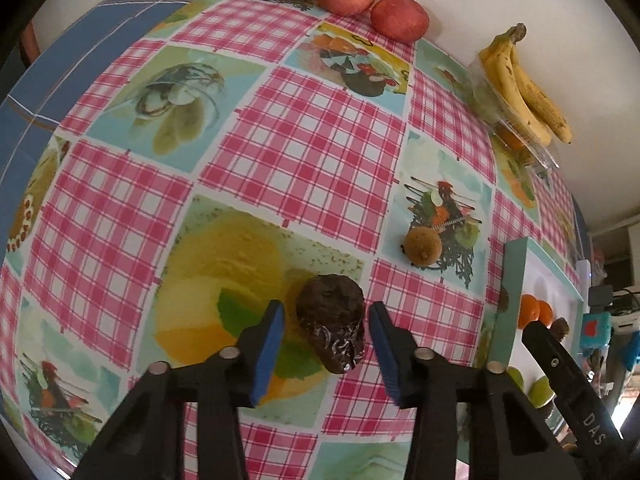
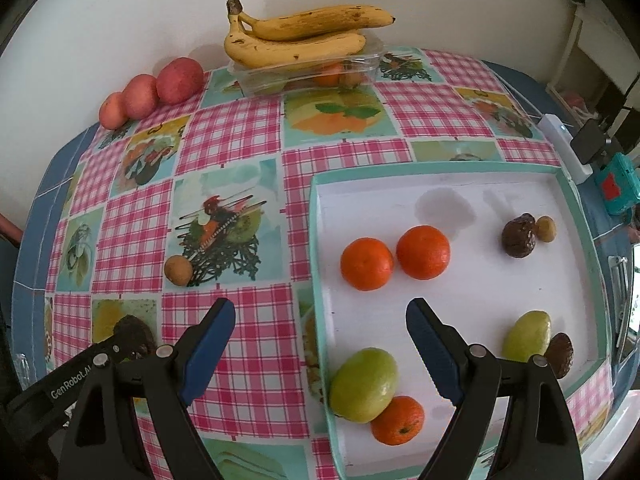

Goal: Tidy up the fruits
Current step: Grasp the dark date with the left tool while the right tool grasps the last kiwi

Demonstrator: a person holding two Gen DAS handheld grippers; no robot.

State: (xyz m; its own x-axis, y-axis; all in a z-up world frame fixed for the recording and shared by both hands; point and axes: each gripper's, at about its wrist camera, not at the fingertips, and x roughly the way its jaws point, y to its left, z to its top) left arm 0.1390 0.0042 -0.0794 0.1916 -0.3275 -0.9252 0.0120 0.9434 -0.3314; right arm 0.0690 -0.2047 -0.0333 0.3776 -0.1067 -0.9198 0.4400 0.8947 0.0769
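Observation:
A dark wrinkled fruit [image 1: 334,326] lies on the checked tablecloth between the blue pads of my left gripper [image 1: 327,350], which stands open around it without touching. A small brown round fruit [image 1: 423,247] lies further right on the cloth, also seen as the small brown fruit [image 2: 179,270]. My right gripper [image 2: 321,354] is open and empty over the left rim of the white tray [image 2: 472,188]. In the tray lie three oranges [image 2: 423,252], two green fruits [image 2: 363,385], two dark wrinkled fruits [image 2: 519,236] and a small tan fruit [image 2: 545,228].
Three red apples [image 2: 179,80] line the wall at the back left. Bananas [image 2: 296,38] rest on a clear plastic box [image 2: 308,70] holding more fruit. A white bar [image 2: 564,148] and a teal device [image 2: 616,188] sit right of the tray. The left gripper's body [image 2: 56,384] shows lower left.

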